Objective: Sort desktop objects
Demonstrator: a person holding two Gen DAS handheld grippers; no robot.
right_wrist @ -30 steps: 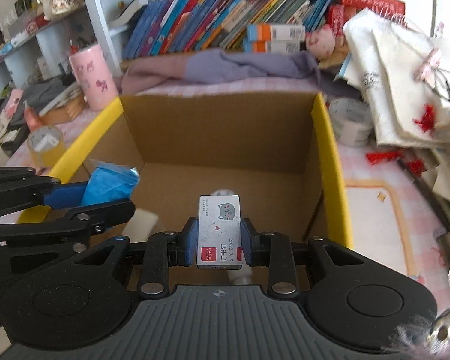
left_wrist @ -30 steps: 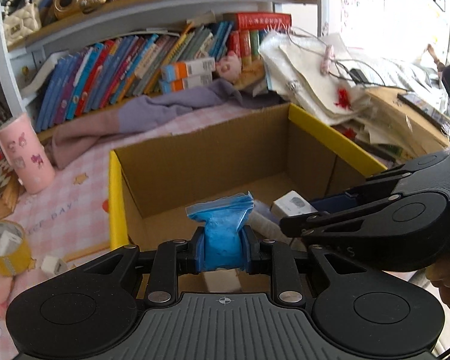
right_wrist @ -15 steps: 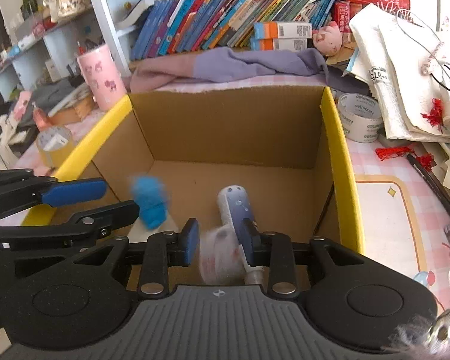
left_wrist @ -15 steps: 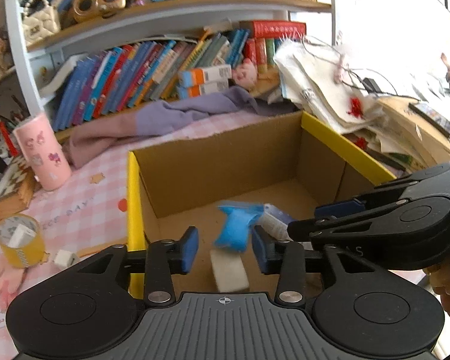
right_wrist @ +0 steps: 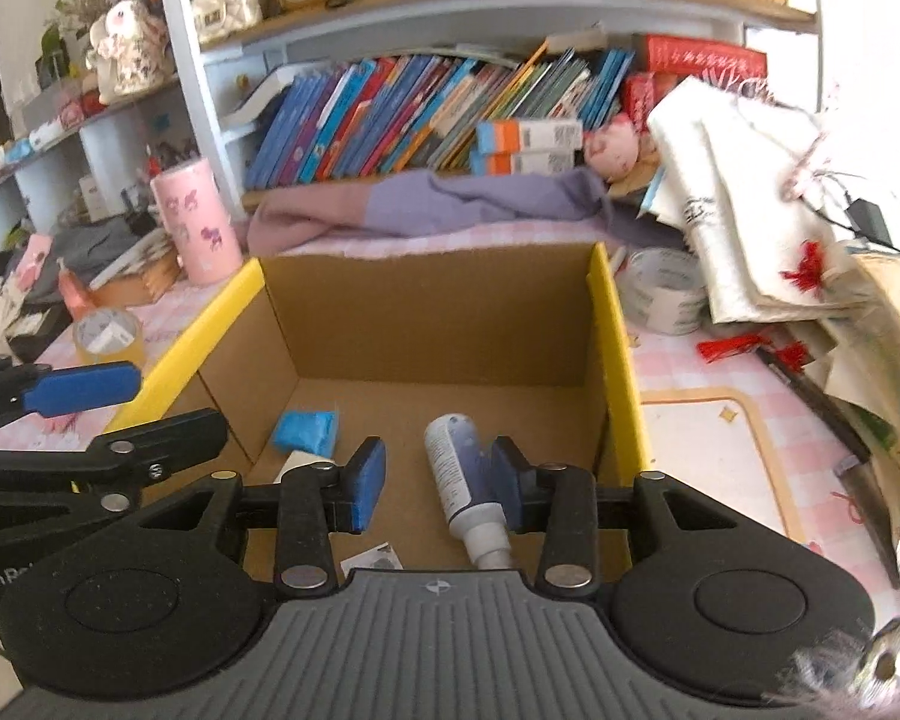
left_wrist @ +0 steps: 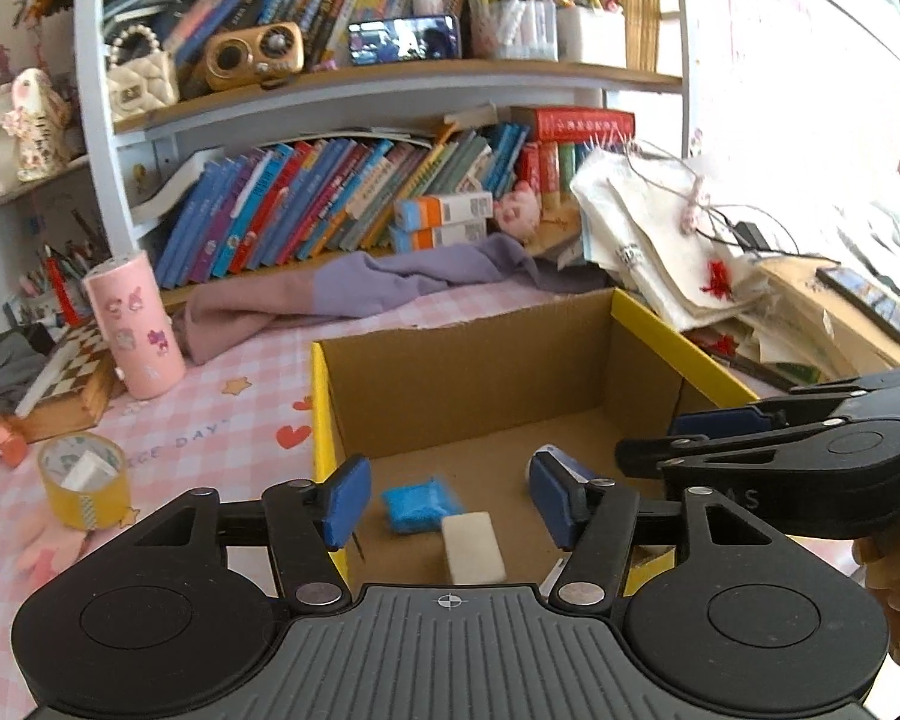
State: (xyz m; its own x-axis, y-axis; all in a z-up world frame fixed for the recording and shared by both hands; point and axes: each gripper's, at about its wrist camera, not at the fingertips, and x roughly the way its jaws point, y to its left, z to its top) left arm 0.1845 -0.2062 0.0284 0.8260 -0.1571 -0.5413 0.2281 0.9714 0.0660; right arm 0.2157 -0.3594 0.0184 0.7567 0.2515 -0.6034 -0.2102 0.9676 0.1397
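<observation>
Bookshelves back a cardboard box (right_wrist: 426, 312); inside, a bottle (right_wrist: 457, 474) lies lengthwise, cap half hidden nearest the camera, between the spread, empty jaws of the right gripper (right_wrist: 438, 483). Left gripper (left_wrist: 444, 495) likewise gapes empty.

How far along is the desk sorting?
Done: the blue packet, white eraser and spray bottle lie inside the cardboard box. In hand: nothing; left gripper and right gripper are both open over it. Left: the yellow tape roll, white tape roll and other clutter remain outside.
</observation>
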